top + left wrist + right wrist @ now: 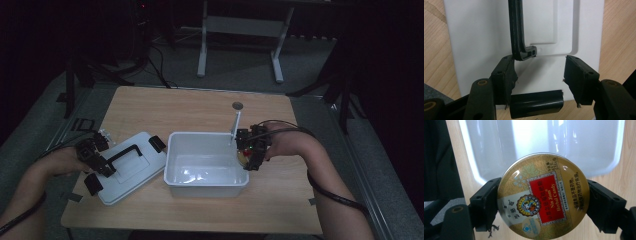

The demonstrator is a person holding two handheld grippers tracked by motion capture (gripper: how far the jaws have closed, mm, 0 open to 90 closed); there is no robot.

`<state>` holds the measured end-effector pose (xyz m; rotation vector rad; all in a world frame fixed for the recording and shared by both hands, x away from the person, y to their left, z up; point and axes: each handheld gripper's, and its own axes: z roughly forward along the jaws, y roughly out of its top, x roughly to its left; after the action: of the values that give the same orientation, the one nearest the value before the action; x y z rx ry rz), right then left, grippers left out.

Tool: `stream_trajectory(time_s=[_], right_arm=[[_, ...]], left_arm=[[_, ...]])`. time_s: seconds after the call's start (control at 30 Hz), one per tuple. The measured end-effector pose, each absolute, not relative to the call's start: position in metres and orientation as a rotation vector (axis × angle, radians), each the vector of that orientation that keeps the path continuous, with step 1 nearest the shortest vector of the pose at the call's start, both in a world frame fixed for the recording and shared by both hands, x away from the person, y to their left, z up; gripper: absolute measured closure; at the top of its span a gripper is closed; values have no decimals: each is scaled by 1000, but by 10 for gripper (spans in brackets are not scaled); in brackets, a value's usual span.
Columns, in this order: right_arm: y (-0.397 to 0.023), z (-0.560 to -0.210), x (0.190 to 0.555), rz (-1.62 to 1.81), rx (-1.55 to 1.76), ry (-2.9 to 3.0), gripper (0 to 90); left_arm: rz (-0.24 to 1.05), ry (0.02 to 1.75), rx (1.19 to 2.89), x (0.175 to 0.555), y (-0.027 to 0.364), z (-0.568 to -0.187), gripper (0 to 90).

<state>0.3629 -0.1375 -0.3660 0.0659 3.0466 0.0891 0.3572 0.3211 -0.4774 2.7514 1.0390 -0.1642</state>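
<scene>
Nearest the person, both forearms came in from the bottom of the high view onto a wooden table [200, 107]. The left gripper [100, 162] sat over the near-left end of a white lid [131, 167] lying flat on the table just left of a white bin [207, 162]. In the left gripper view its jaws stood apart w/ nothing between them; one finger [504, 77] touched or nearly touched the end of the lid's black handle [517, 32], and a black latch [536, 102] showed at the lid's near edge.

The right gripper [252, 150] was at the bin's right rim, approx. mid-height of that side. Its jaws were clamped on a round gold candy tin [543, 196], pads pressing opposite edges; the tin had a red label reading Nin Jiom Herbal Candy. In the right gripper view the tin was held above the bin's edge, bin interior beyond it. Can't tell whether the tin touched the rim.

Farther back, a thin white post w/ a small round disc [237, 106] on top stood just behind the bin. Beyond the table, a white frame's legs [202, 50] stood on dark floor.
</scene>
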Motion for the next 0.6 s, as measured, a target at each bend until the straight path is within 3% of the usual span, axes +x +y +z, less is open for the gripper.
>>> stream_trajectory(time_s=[0.6], right_arm=[[-98, -406, 379, 73, -36, 3080, 200]], left_arm=[[-164, 1023, 2756, 358, 318, -478, 416]])
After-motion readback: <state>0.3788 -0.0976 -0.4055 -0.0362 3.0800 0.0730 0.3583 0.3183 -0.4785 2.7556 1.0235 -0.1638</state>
